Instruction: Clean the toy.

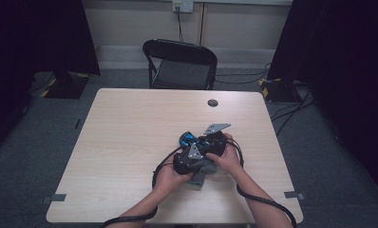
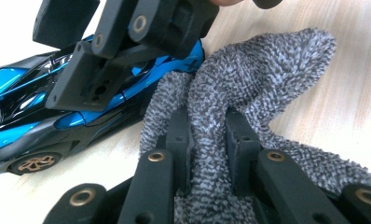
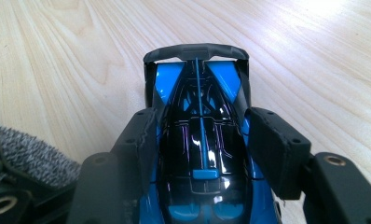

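A glossy blue and black toy sports car (image 3: 200,88) sits on the wooden table (image 1: 130,128), and my right gripper (image 3: 203,137) is shut on its body, one jaw on each side. In the high view the car (image 1: 186,138) is near the table's middle, with the right gripper (image 1: 210,142) over it. My left gripper (image 2: 208,133) is shut on a fold of grey fuzzy cloth (image 2: 267,65), which rests against the car's side (image 2: 20,126). The cloth (image 1: 199,175) lies bunched between the two hands. The left gripper (image 1: 187,160) sits just in front of the car.
A small black round disc (image 1: 212,102) lies near the table's far edge. A black folding chair (image 1: 180,64) stands beyond it. Cables trail from both grippers off the near edge. Grey tape marks (image 1: 54,198) sit at the near corners.
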Tool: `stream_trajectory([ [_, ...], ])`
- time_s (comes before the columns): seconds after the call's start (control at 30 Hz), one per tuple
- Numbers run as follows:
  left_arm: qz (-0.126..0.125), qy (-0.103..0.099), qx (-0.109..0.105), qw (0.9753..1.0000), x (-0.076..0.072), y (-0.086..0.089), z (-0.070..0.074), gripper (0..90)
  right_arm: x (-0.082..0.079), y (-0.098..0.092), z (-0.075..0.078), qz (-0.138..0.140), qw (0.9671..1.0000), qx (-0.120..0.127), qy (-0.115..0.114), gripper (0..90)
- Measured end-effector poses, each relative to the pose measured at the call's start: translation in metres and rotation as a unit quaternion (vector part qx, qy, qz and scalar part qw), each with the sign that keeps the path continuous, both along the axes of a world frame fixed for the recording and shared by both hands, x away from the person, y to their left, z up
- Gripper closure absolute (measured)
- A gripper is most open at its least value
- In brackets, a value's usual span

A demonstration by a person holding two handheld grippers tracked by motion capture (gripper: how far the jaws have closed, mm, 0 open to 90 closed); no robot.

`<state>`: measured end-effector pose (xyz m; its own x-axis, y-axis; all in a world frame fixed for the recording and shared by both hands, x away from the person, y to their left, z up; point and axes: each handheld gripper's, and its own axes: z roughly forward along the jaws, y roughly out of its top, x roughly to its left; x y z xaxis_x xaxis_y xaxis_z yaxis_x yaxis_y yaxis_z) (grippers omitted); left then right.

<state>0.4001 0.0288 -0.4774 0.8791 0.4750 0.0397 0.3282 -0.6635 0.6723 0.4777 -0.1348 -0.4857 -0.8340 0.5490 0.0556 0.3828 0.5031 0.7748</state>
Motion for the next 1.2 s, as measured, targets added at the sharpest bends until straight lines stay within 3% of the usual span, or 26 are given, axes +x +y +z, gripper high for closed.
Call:
stream_trajectory([
  [0.3,0.018,-0.002,0.003,0.9998,0.006,0.013,0.001,74.6,0.000,0.000,0.000,0.000,1.0000,-0.001,-0.001,43.2],
  [0.63,0.059,0.000,0.002,0.9982,0.019,0.042,0.001,74.6,0.000,-0.001,-0.001,-0.002,1.0000,0.004,-0.001,43.2],
  [1.2,0.091,0.002,0.003,0.9958,0.029,0.062,0.003,74.6,0.000,-0.001,-0.001,-0.003,1.0000,0.005,-0.001,43.2],
])
